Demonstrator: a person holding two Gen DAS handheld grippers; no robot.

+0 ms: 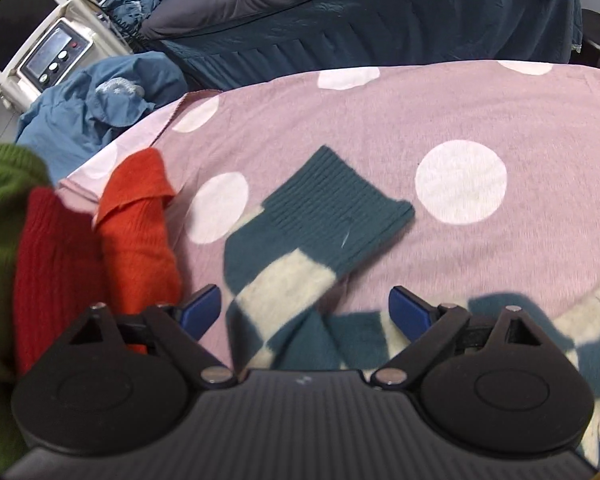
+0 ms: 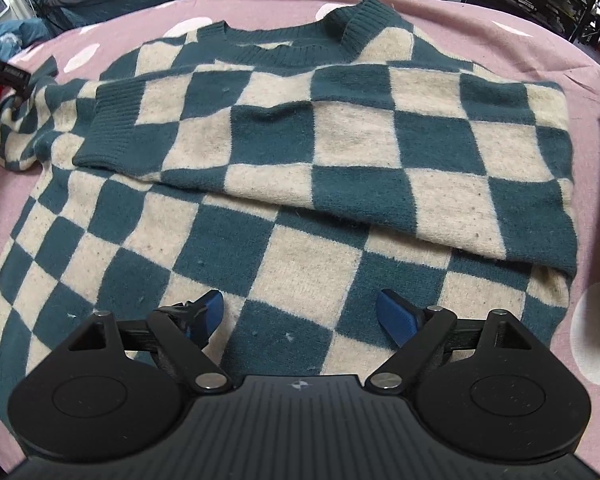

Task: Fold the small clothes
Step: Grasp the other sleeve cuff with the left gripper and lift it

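Sweater (image 2: pixel 284 184), checkered teal and cream knit, one item, lying flat on the pink cloth with white dots (image 2: pixel 500 28). From my right wrist view I see one sleeve (image 2: pixel 340 148) folded across the chest, its ribbed teal cuff pointing left; the neckline lies at the far side. From my left wrist view the other sleeve (image 1: pixel 300 248) lies stretched out on the cloth, its ribbed cuff (image 1: pixel 340 208) away from the body.

Left gripper (image 1: pixel 302 312): jaws apart, nothing pinched; the loose sleeve lies under and between the blue fingers (image 1: pixel 202 310), untouched as far as I can tell.

Right gripper (image 2: pixel 300 314): jaws apart, nothing held, over the sweater's lower body.

Other knits at the left edge: orange garment (image 1: pixel 140 224), red garment (image 1: pixel 56 264), green garment (image 1: pixel 0 208), side by side.
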